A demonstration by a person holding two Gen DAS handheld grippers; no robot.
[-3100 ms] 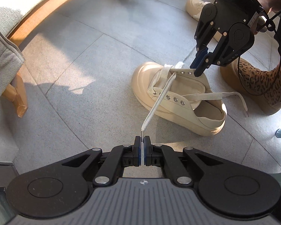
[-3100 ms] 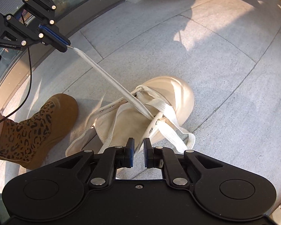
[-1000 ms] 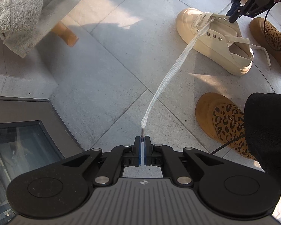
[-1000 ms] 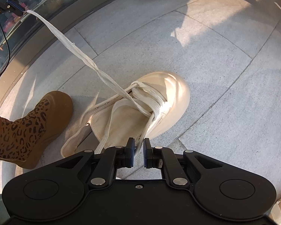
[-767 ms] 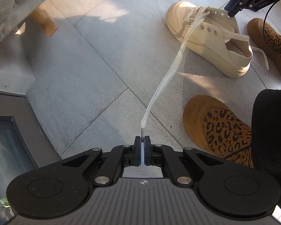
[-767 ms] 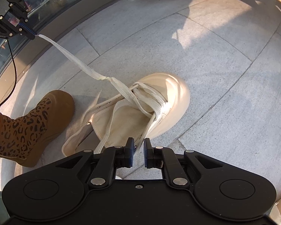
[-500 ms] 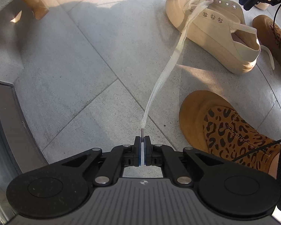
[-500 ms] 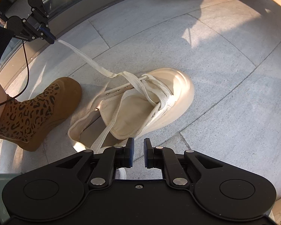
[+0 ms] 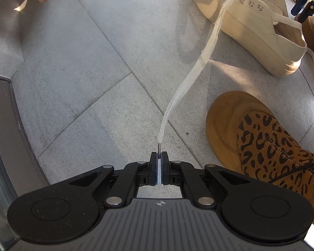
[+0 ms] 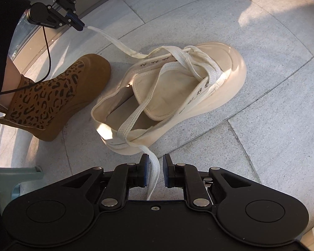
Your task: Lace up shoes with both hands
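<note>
The cream shoe (image 10: 178,87) lies on the floor tiles (image 9: 73,73), half laced. The left gripper (image 9: 159,156) pinches one lace tip (image 9: 158,147). The right gripper (image 10: 155,163) is opening around the other lace end (image 10: 152,173), seemingly untouched. Next: clamp it and thread an eyelet.

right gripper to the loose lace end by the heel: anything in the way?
Nothing visible. The loose lace end already lies between the opening jaws of the right gripper, untouched by the pads. The left gripper pinches the other lace tip.
</note>
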